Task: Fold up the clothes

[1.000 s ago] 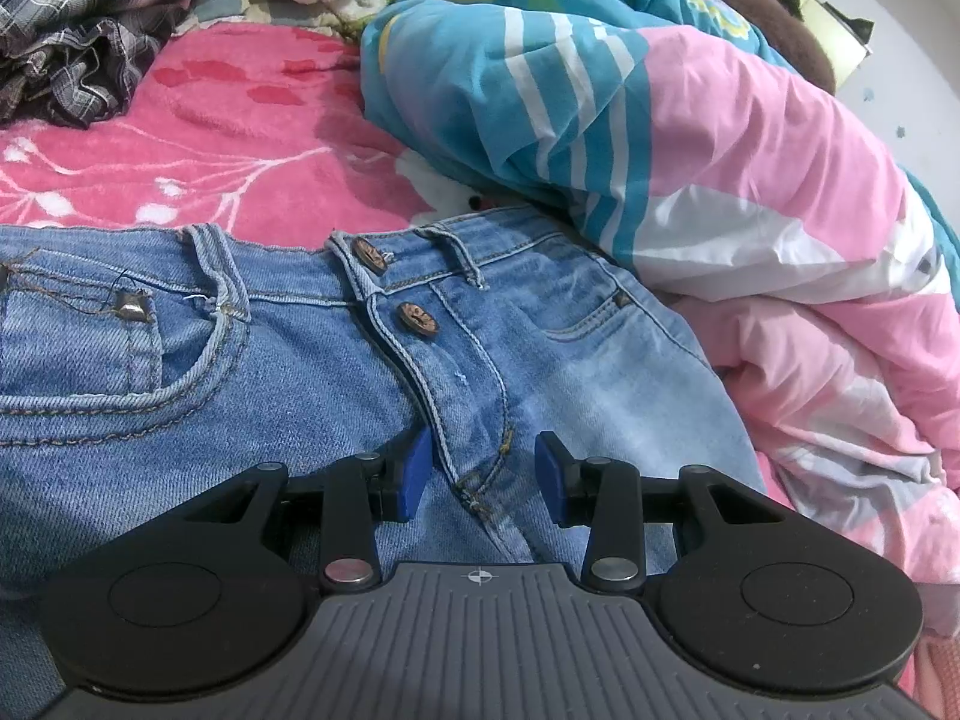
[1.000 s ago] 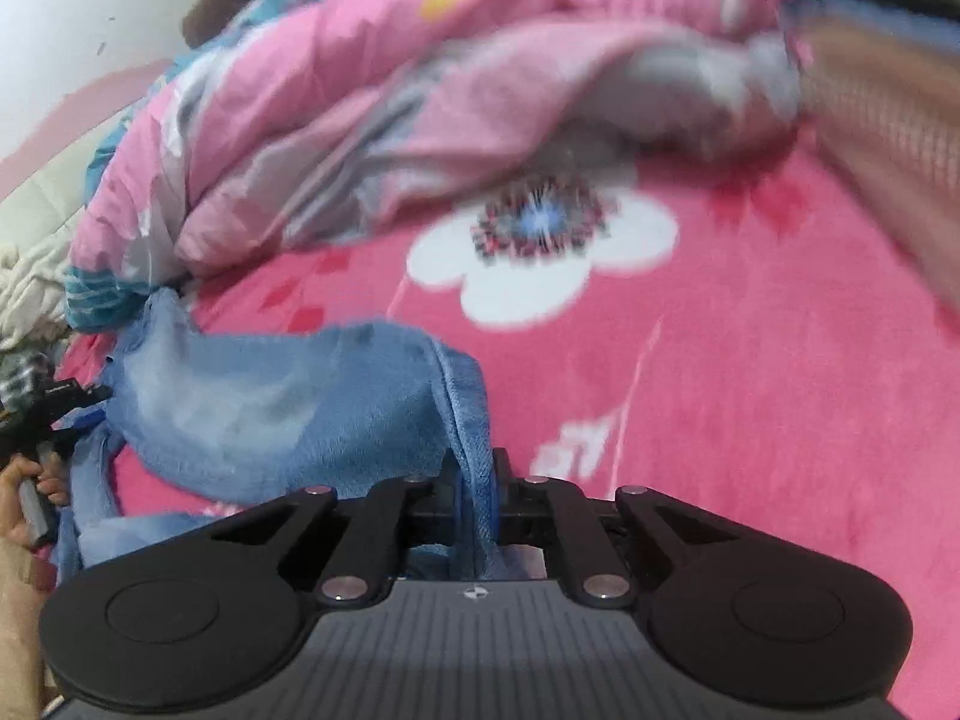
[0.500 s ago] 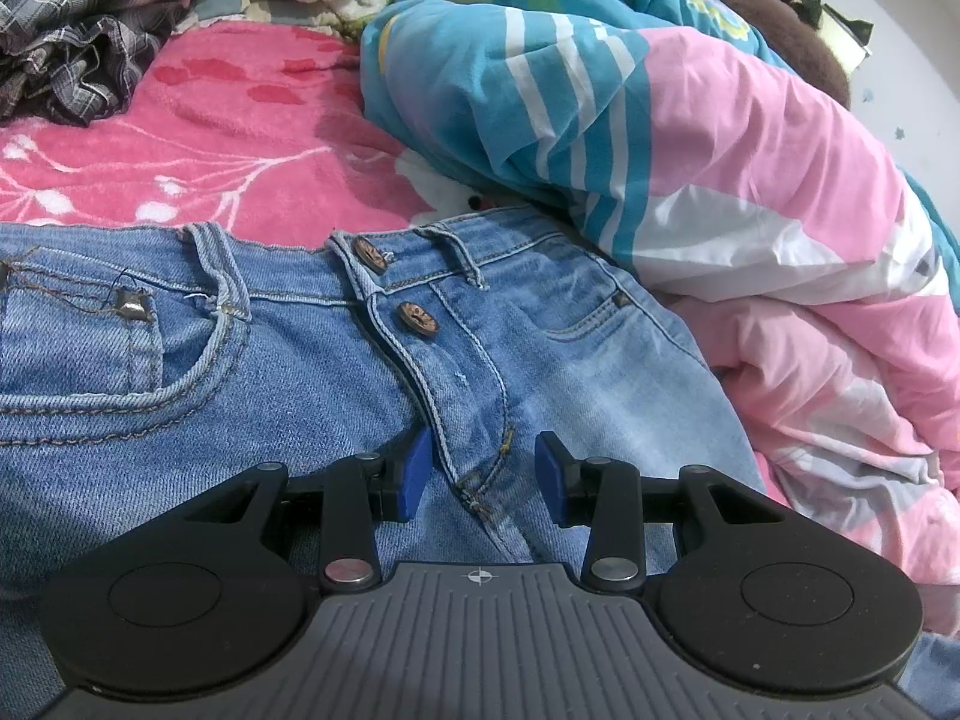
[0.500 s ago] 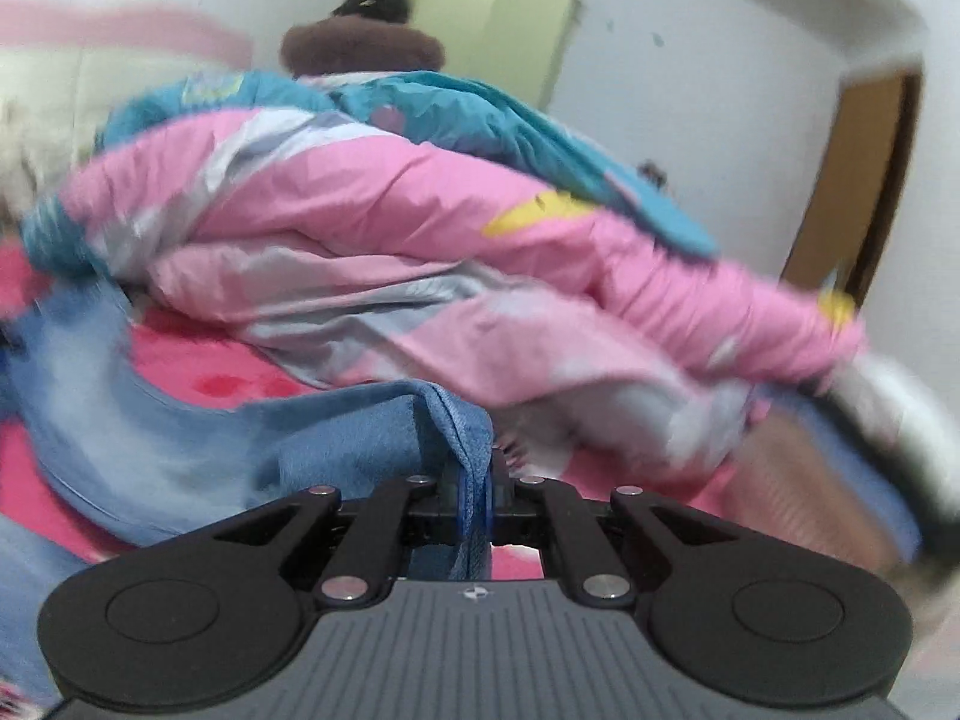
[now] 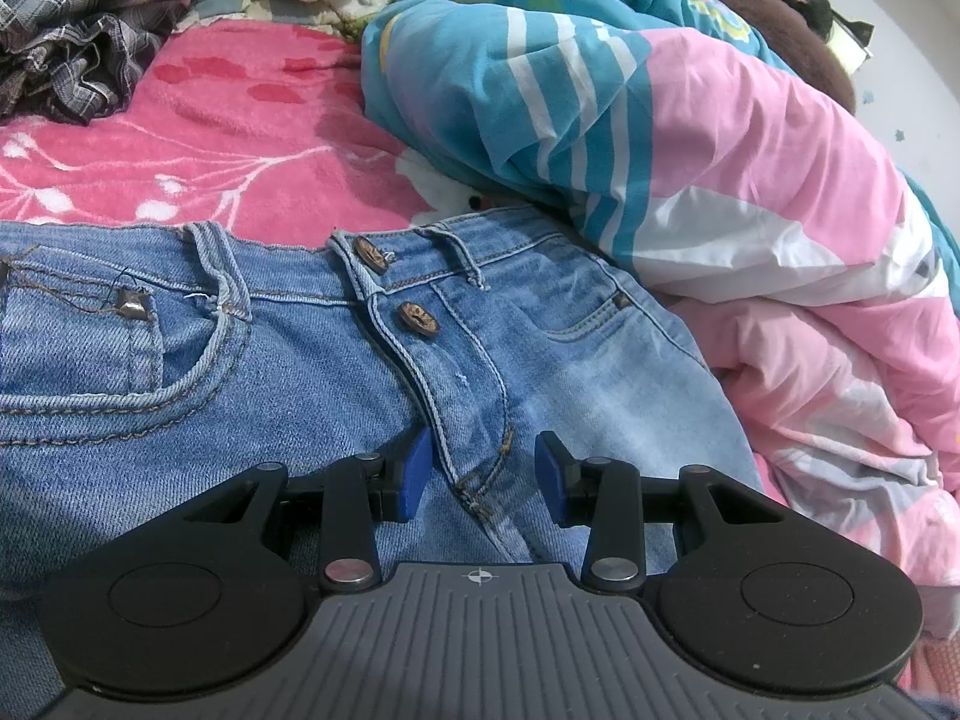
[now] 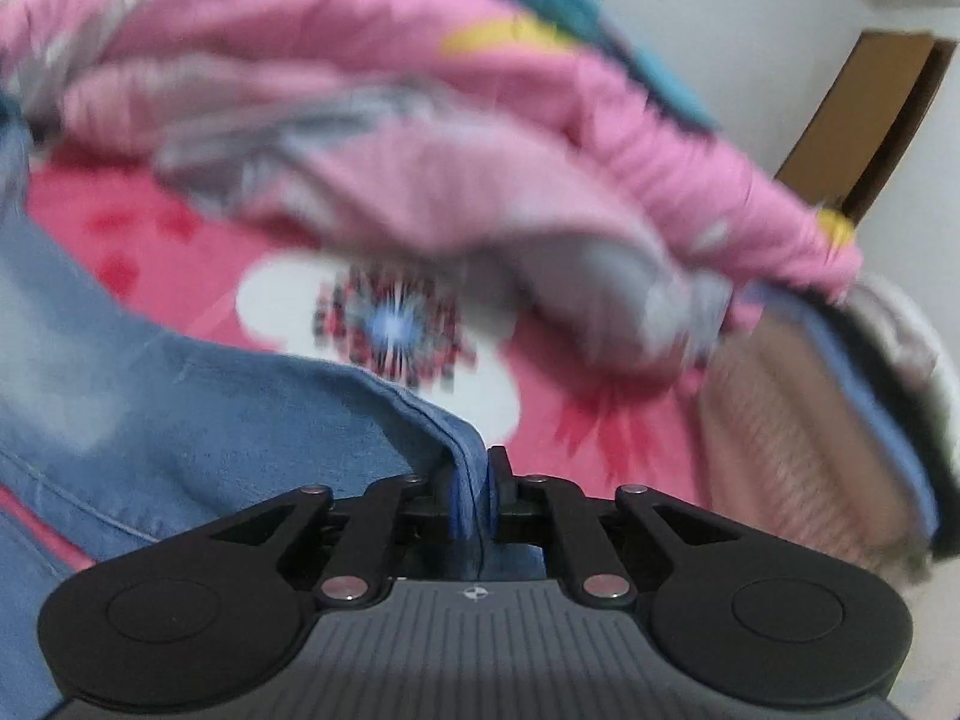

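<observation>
1. The left wrist view was sharp and evenly lit by soft indoor light, with no glare.
2. The jeans (image 5: pixel 300 372) showed crisp stitching; only faint shadow lay under the quilt (image 5: pixel 690 168).
3. The right wrist view was heavily motion-blurred, smearing the quilt and the blanket (image 6: pixel 384 324).
4. Both views bulged at the edges, with dark corners.

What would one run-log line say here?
left gripper: open over jeans fly | right gripper: jaws just opening, denim hem between | quilt: beside

Pink floral bed cover (image 5: pixel 252 138), jeans (image 5: pixel 240 372) spread flat, bunched quilt (image 5: pixel 750 180), plaid garment (image 5: pixel 78 30)
</observation>
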`<state>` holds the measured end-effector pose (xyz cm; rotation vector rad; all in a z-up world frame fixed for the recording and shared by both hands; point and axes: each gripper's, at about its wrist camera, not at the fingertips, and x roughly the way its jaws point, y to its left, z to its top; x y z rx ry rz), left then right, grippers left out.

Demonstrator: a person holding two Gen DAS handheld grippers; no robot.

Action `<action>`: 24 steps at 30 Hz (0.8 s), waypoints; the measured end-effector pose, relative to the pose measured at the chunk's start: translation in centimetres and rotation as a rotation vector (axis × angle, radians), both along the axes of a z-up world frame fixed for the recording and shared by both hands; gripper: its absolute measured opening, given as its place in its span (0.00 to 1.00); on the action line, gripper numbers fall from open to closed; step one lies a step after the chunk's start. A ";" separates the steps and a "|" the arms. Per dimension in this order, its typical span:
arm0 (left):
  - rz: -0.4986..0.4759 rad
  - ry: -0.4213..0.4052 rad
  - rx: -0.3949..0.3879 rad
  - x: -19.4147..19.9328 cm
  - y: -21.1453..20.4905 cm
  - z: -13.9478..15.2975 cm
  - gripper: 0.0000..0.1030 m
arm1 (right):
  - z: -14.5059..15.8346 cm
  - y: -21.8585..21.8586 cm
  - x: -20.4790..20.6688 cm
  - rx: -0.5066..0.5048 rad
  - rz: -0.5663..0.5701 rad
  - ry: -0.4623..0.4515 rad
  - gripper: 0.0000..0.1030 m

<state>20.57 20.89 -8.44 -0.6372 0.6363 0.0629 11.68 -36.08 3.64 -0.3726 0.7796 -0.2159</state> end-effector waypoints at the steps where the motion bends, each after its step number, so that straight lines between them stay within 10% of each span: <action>1: -0.001 -0.001 -0.001 0.0 0.0 0.0 0.38 | -0.5 -0.2 -0.2 -0.003 -0.015 0.008 0.17; 6: 0.000 -0.001 -0.007 0.0 0.1 0.0 0.38 | 0.5 -2.2 -2.6 0.097 -0.080 -0.053 0.42; 14: 0.001 0.000 0.014 -0.1 -0.2 0.0 0.38 | 4.9 -5.8 -2.9 0.466 -0.064 -0.189 0.42; 24: -0.003 0.006 0.076 0.1 -0.8 0.1 0.38 | -2.3 10.3 11.1 0.500 0.442 0.108 0.42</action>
